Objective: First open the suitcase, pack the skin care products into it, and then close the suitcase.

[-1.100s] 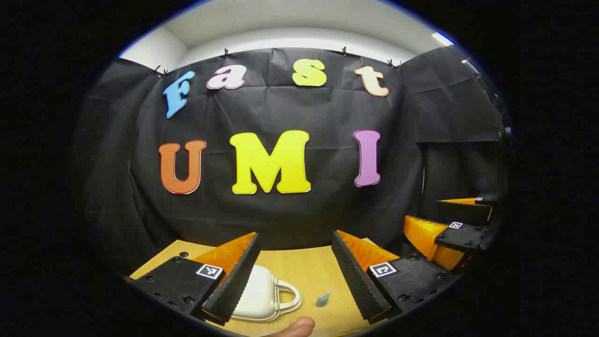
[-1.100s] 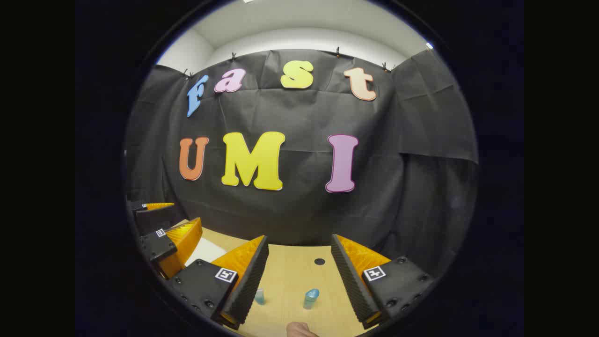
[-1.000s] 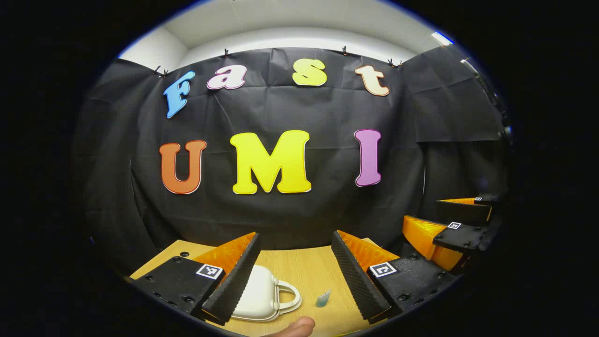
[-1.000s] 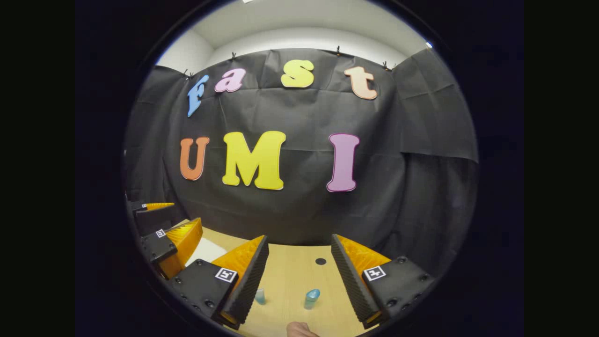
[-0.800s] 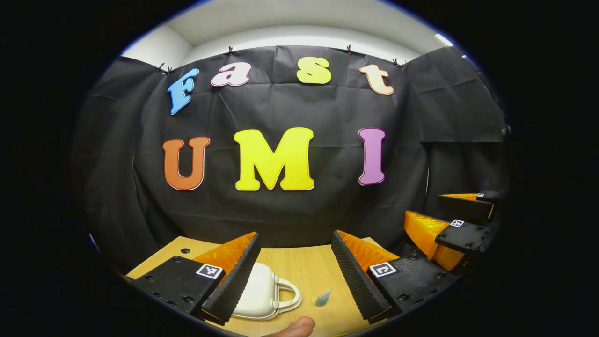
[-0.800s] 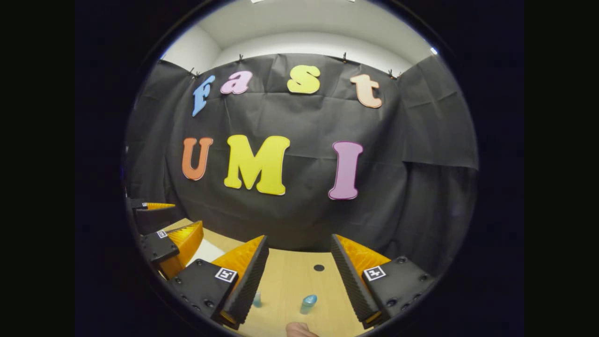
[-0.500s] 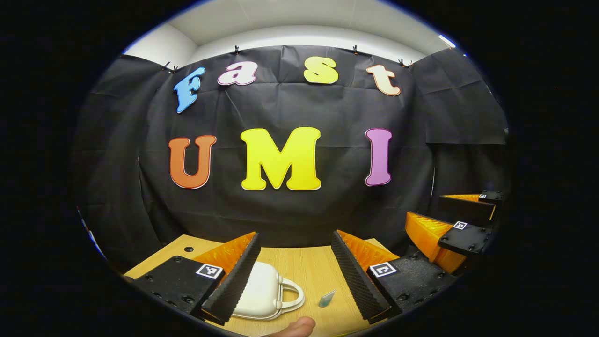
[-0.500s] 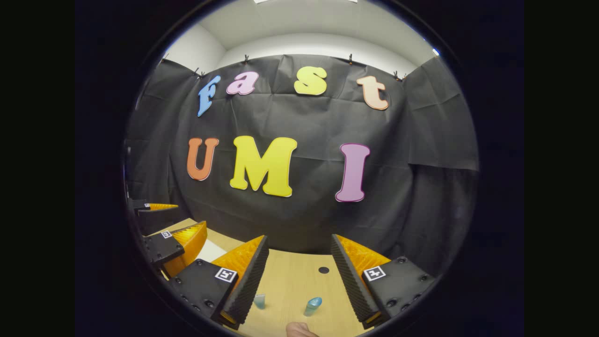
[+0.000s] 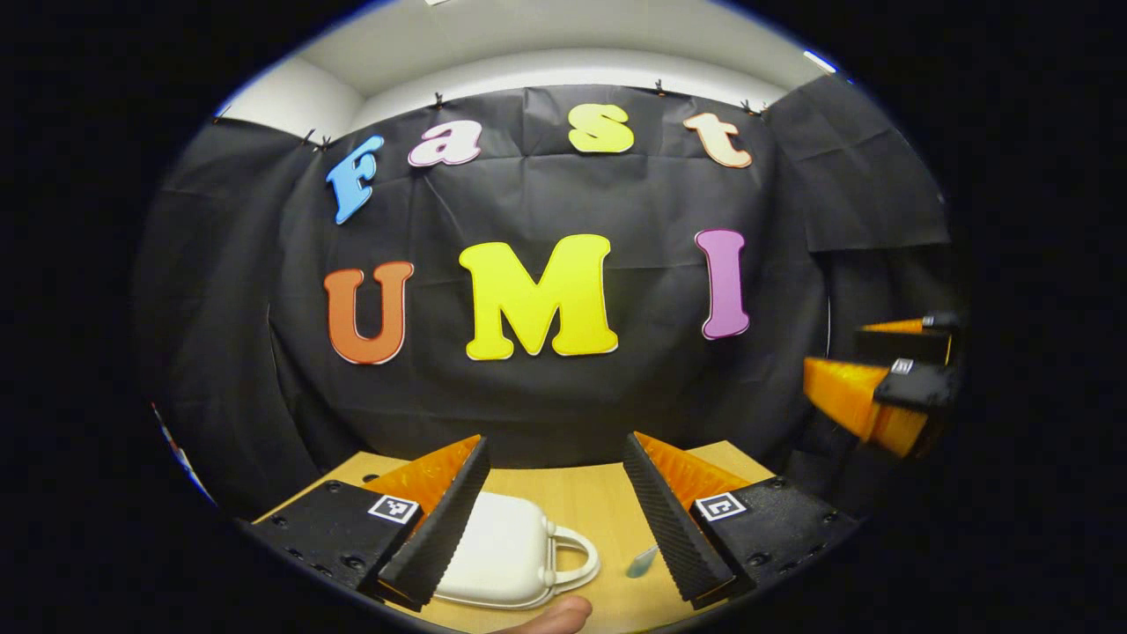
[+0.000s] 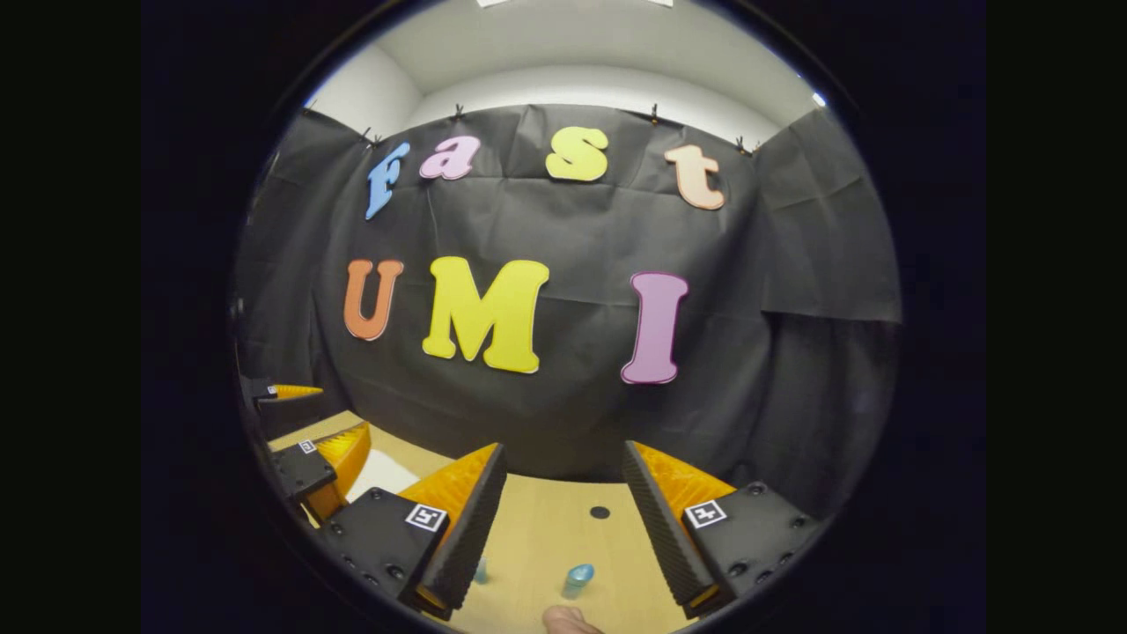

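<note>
In the left gripper view, the closed white suitcase (image 9: 506, 562) lies on the wooden table (image 9: 581, 497), partly behind the left finger of the spread, empty left gripper (image 9: 555, 519), with a small skin care tube (image 9: 641, 561) by its right finger. The right gripper (image 10: 563, 519), likewise spread and empty, frames a blue bottle (image 10: 577, 580) and a second tube (image 10: 480, 571).

The table (image 9: 572, 497) looked like pale, matt wood grain, the suitcase (image 9: 506, 563) smooth, slightly glossy white plastic, the small bottle (image 10: 578, 579) translucent bluish plastic, the wall (image 10: 563, 405) creased matt black cloth, and the left tongs (image 9: 556, 519) carried ribbed, rough-looking pads (image 9: 440, 537).
</note>
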{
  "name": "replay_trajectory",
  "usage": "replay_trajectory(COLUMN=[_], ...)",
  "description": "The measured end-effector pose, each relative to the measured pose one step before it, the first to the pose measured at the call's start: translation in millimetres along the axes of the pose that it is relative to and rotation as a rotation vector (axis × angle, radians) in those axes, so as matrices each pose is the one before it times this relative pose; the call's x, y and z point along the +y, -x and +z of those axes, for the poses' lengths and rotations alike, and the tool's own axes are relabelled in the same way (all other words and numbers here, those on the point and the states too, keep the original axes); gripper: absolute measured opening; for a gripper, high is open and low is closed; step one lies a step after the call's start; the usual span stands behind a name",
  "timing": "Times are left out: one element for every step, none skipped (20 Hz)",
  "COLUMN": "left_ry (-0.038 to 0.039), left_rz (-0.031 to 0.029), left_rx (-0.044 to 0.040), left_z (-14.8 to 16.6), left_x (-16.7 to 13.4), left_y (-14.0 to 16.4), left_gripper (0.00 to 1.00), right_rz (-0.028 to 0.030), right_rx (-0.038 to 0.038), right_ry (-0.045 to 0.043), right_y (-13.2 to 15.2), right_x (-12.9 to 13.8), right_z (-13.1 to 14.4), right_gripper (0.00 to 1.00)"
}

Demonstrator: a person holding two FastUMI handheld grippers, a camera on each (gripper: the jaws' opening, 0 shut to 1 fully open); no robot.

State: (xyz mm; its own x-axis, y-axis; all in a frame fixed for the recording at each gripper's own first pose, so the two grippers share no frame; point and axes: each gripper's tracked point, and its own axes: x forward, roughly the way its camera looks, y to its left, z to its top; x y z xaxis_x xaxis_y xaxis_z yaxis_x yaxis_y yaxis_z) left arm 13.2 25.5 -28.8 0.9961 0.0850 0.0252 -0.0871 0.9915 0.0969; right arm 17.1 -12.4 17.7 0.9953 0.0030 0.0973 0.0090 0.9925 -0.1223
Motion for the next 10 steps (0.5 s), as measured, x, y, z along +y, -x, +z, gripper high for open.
replay_trajectory(left_ry=[-0.06115, -0.06116, -0.05392, -0.04795, -0.04235, -0.04207, -0.03692, -0.04075, -0.04389, -0.05219], left_rz=[-0.01094, -0.01851, -0.0173, -0.01505, -0.00939, -0.00874, -0.01035, -0.01703, -0.01535, -0.00914], left_rx=[-0.00115, 0.00944, 0.01075, 0.01182, 0.02231, 0.02925, 0.02837, 0.0206, 0.01903, 0.02754], left_z=[-12.43, -17.63, -17.69, -17.07, -17.91, -19.69, -18.3, -15.04, -14.21, -11.54], left_x=[-1.95, -4.76, -5.27, -6.82, -7.1, -7.25, -8.62, -11.83, -9.76, -8.22], left_y=[-1.94, -0.04, -0.38, -1.47, -1.05, -2.58, -1.87, -4.08, -4.09, -5.87], left_gripper=[0.98, 0.98, 0.99, 0.99, 0.99, 0.98, 0.98, 0.98, 0.98, 0.98], right_rz=[-0.01775, -0.00994, -0.00315, -0.00193, -0.00351, -0.00419, 0.00179, 0.00319, -0.00153, 0.0008], right_rx=[-0.01561, -0.01229, -0.01286, -0.00749, 0.00453, 0.0159, 0.01603, 0.01799, 0.02028, 0.01792], right_ry=[0.033, 0.02091, 0.00515, 0.00226, -0.00103, -0.00318, -0.00871, -0.00686, -0.00515, -0.00861], right_y=[0.41, 0.86, 2.03, 2.39, 3.55, 3.15, 2.99, 2.18, 1.57, 1.56], right_x=[-9.55, -7.2, -5.27, -3.73, -3.29, -3.16, -1.51, -0.79, -2.65, -3.32], right_z=[-0.06, -1.65, -2.65, -3.19, -6.5, -8.12, -8.73, -6.98, -7.37, -5.78], right_gripper=[0.79, 0.79, 0.79, 0.79, 0.79, 0.79, 0.78, 0.79, 0.79, 0.8])
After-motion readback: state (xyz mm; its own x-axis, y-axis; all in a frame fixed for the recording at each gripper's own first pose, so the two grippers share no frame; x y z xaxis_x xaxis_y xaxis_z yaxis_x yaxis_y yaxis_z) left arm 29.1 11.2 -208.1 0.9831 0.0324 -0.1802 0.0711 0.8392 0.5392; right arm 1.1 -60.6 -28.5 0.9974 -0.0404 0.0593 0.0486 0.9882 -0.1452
